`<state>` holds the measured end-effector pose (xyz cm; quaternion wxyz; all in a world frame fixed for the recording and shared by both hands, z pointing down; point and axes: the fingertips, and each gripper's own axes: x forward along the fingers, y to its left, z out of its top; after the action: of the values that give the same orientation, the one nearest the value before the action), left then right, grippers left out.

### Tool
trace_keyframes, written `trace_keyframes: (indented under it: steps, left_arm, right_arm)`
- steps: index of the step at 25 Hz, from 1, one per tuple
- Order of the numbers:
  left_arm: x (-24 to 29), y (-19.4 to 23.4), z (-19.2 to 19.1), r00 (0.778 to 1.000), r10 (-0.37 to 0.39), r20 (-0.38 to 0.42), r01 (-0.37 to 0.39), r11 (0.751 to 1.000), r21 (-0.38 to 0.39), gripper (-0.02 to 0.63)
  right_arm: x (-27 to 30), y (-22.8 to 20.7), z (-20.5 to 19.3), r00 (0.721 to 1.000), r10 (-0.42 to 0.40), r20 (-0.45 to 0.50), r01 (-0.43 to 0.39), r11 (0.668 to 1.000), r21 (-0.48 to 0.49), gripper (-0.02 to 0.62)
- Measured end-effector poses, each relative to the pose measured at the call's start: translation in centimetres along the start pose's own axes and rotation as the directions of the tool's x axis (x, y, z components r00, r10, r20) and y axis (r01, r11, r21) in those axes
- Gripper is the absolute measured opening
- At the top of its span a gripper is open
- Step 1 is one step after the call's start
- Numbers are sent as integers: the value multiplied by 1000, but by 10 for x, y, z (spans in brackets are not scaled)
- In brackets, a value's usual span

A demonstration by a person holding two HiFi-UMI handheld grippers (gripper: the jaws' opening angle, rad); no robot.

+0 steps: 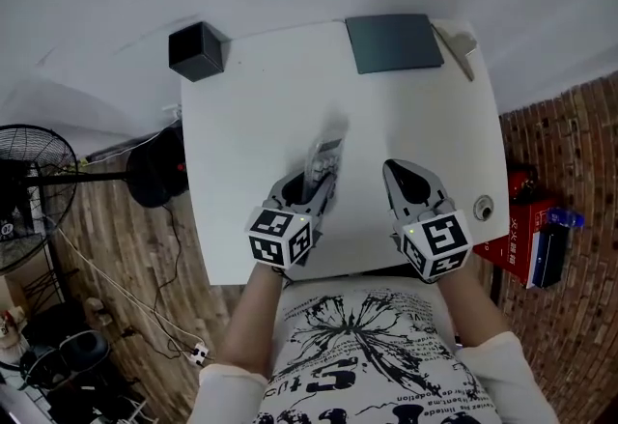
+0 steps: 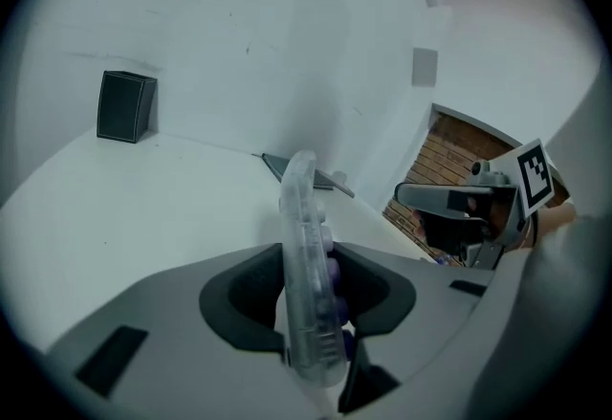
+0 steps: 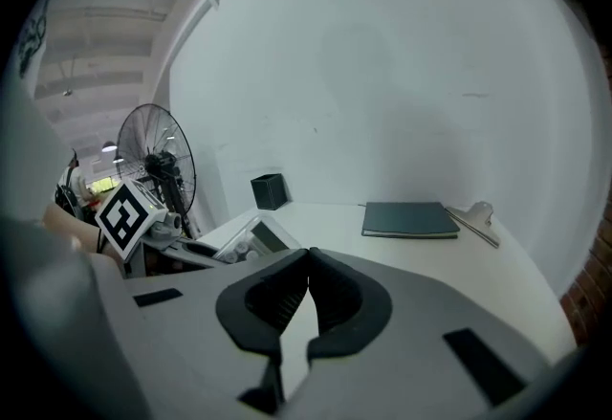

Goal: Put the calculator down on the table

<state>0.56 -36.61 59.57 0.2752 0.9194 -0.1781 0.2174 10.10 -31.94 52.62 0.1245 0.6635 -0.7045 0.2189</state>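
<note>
Calculator (image 2: 304, 217) edge-up, lengthwise along left gripper (image 1: 311, 184)

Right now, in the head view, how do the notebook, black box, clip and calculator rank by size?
1. notebook
2. black box
3. clip
The calculator, blurred and partly hidden, looks close to the box, so I leave it unranked.
</note>
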Motion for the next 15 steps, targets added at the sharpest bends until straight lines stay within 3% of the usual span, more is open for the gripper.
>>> trace_keyframes:
  steps: [9, 15]
  left_arm:
    - [3, 27, -5, 999, 40, -21, -41, 999, -31, 179]
    - [-3, 44, -11, 996, 88, -34, -88, 996, -6, 205]
  right_arm:
    - [23, 2, -7, 999, -8, -35, 8, 1000, -10, 15]
    - [32, 9, -11, 998, 0, -60, -1, 1000, -15, 14]
